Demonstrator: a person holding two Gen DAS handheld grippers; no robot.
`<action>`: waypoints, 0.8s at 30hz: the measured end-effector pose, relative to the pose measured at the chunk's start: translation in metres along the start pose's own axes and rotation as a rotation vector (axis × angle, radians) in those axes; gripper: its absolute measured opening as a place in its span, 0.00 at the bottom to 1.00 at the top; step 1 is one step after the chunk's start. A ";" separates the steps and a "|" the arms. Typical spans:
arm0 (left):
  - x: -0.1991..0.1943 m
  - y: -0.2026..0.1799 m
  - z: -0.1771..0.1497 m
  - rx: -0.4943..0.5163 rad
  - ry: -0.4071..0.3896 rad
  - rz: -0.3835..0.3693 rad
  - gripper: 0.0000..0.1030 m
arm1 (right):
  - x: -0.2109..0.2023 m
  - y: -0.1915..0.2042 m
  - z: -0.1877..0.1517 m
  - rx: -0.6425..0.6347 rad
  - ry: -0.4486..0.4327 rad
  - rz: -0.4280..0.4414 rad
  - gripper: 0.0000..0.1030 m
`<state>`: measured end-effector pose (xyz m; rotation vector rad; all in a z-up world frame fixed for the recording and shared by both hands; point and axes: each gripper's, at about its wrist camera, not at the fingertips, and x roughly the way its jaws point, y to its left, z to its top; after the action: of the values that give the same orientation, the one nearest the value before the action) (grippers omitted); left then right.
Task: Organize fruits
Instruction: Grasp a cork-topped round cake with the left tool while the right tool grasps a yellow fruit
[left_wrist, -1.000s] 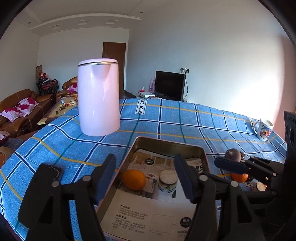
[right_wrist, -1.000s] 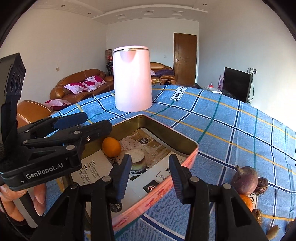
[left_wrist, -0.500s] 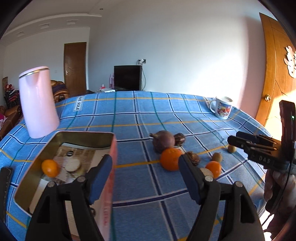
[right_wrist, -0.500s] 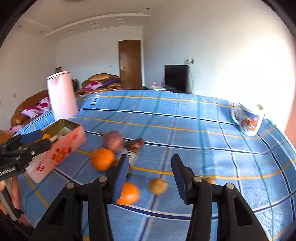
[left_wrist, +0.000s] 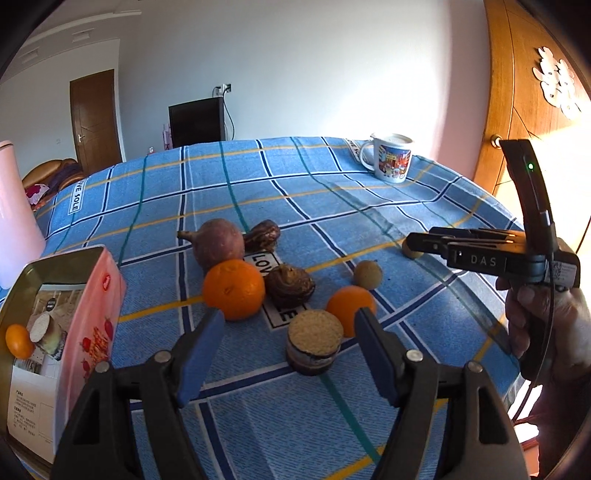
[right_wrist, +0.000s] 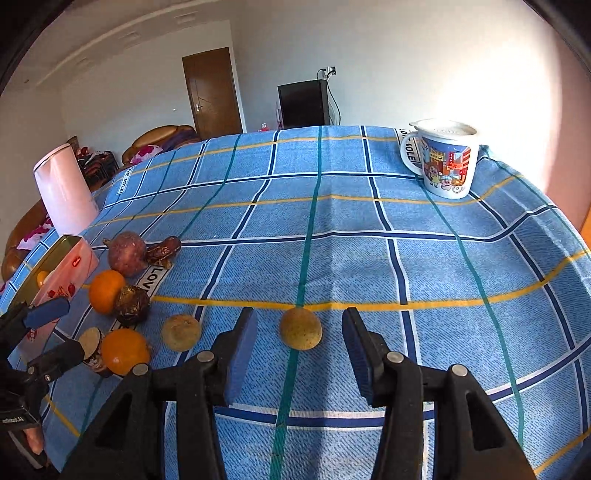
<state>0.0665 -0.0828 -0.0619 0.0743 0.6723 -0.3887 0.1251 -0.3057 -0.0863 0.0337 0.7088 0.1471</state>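
Right wrist view shows the right claw spread wide and holding nothing, with a small tan round fruit lying on the bench just ahead of it, centred between the two blue pads and touching neither. The step in hand looks like picking this fruit for the tin far off to the left. To do it well, the claw should come forward and down until the pads flank the fruit at its widest line, then close gently; being round, it will likely roll away if one pad arrives first.

Left wrist view has the left claw likewise wide open and empty, hovering over the cluster: a cut fruit standing on end sits between its pads, nearer the right one, a small orange just behind it, a bigger orange to the left, and a wrinkled brown fruit beyond. The tin already holds an orange and a cut piece. A mug stands well apart at the far edge.
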 end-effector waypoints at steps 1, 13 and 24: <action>0.002 -0.002 -0.001 0.005 0.006 0.001 0.72 | 0.002 -0.002 0.000 0.009 0.008 0.004 0.48; 0.021 0.001 -0.002 -0.007 0.102 -0.094 0.40 | 0.019 -0.009 0.001 0.044 0.098 0.065 0.40; 0.005 0.005 -0.003 -0.016 0.021 -0.089 0.35 | 0.010 -0.004 0.001 0.016 0.046 0.094 0.27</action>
<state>0.0699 -0.0795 -0.0680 0.0337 0.7012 -0.4689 0.1337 -0.3085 -0.0922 0.0792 0.7545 0.2329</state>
